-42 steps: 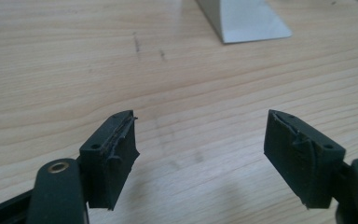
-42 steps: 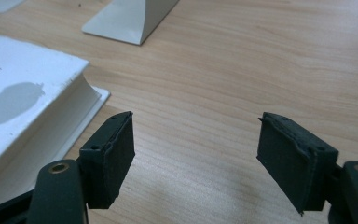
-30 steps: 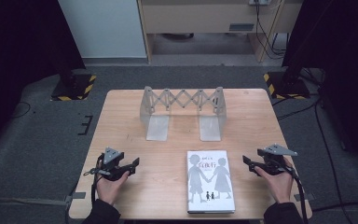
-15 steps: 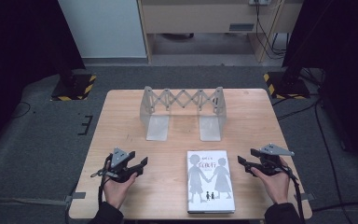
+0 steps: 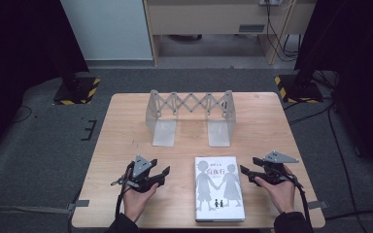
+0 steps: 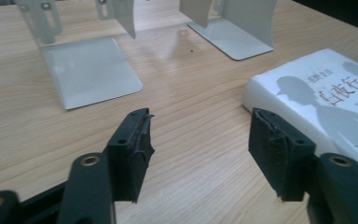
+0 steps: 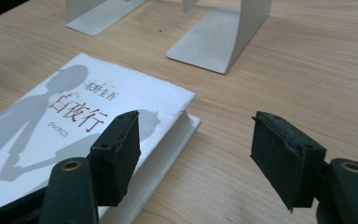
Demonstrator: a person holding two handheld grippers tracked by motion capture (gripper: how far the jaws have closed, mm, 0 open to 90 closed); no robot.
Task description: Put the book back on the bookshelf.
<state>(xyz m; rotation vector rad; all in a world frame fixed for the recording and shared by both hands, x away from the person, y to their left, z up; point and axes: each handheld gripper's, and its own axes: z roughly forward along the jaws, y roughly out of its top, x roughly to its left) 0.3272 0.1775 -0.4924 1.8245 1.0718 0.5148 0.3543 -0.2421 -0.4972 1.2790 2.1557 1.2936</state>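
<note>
A white book (image 5: 219, 188) with grey silhouettes on its cover lies flat near the front edge of the wooden table (image 5: 272, 126). My left gripper (image 5: 164, 174) hovers just left of the book, pointing toward it. In the left gripper view the left gripper (image 6: 198, 144) stands open over bare wood, the book (image 6: 326, 93) beyond its right jaw. My right gripper (image 5: 247, 167) is at the book's right edge. In the right gripper view the right gripper (image 7: 196, 149) is open, its left jaw over the book (image 7: 74, 121) corner. Both pairs of jaws have just been closing, with nothing between them.
An expandable metal bookend rack (image 5: 190, 114) stands at the table's far middle, its two flat base plates facing me. One base plate (image 6: 88, 70) lies ahead of the left gripper, and the other base plate (image 7: 214, 42) ahead of the right. A person's hands hold both grippers.
My left gripper has moved right, toward the book. My right gripper has shifted a little left, toward the book's right edge. The book has stayed put.
</note>
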